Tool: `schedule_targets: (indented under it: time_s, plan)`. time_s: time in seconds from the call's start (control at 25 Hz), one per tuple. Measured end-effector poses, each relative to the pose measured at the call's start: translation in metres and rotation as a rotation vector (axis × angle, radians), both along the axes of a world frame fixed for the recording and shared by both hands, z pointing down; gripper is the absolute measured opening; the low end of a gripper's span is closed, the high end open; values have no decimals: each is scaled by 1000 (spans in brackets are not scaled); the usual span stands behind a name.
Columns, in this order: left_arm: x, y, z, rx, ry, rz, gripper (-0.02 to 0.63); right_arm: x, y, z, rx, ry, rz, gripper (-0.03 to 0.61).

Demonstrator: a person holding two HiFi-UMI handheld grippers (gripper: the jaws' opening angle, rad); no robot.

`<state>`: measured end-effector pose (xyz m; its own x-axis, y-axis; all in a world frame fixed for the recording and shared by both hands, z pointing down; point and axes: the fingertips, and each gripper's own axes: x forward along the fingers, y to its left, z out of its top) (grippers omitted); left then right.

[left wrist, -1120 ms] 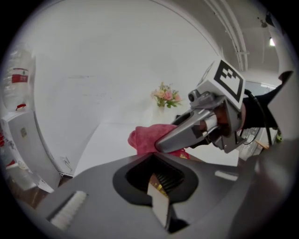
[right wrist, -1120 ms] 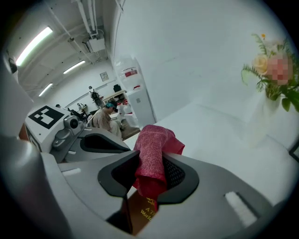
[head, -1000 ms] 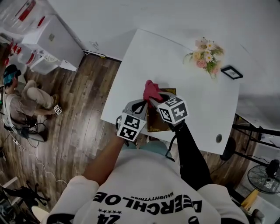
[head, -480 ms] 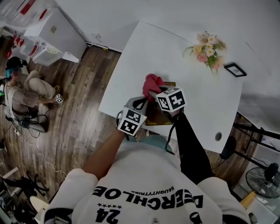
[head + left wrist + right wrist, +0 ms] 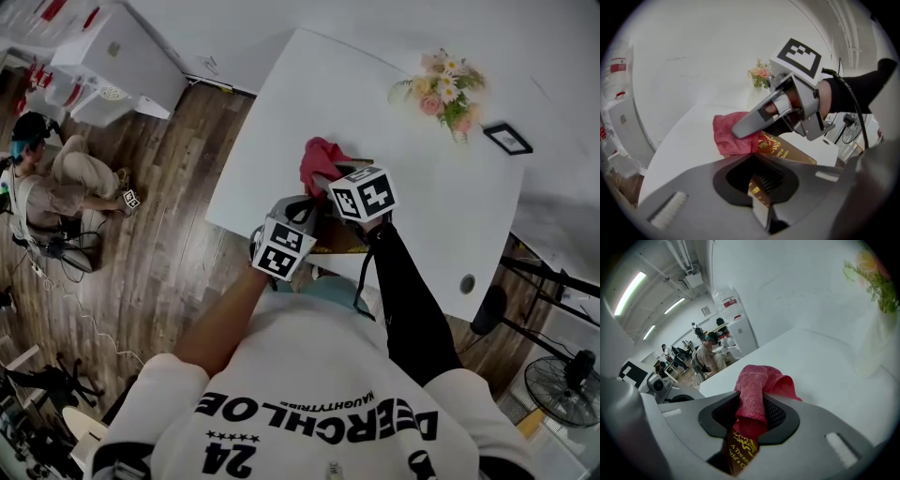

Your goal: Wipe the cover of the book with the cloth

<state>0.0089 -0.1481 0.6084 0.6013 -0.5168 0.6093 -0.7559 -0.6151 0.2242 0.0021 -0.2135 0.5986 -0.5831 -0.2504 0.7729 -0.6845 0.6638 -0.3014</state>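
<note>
A brown book point(image 5: 345, 240) with gold lettering point(image 5: 787, 152) lies near the front edge of the white table point(image 5: 412, 206). My right gripper point(image 5: 323, 178) is shut on a red cloth point(image 5: 757, 394) and holds it bunched against the far left part of the cover. Below the cloth, the cover shows between the right jaws. The cloth point(image 5: 322, 159) spills past the book onto the table. My left gripper point(image 5: 757, 185) is shut on the book's near edge. In the head view the left gripper point(image 5: 312, 217) sits just beside the right one, and both hide most of the book.
A vase of flowers point(image 5: 439, 89) and a small black picture frame point(image 5: 507, 139) stand at the table's far right. A round hole point(image 5: 467, 283) lies near the front right edge. A person point(image 5: 47, 183) sits on the wooden floor at left.
The right gripper has shifted slightly farther across the cover toward the far left corner, with the cloth in it. The left gripper keeps its hold. The head view has drifted.
</note>
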Motion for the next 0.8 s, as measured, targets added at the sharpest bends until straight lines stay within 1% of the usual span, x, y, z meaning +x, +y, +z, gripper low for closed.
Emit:
schedule_targets:
  time_s: [0.08,0.24,0.4,0.56,0.8]
  plan:
    - [0,-1,1,-1,-9,-9,51,-3,0,5,-13,-7,-6,103]
    - [-2,-4,13,-14,-51,-23,51,-3,1,10,-24,-30,15,101]
    - [-3,-4,17,-8,-22,-44,51,-4,1,12,-13,-19,5,101]
    - [-4,-3,16,-15,6,-45,51,-5,1,12,-6,-6,5,100]
    - [-5,-1,15,-4,2,-47,51,-5,3,11,3,10,3,100]
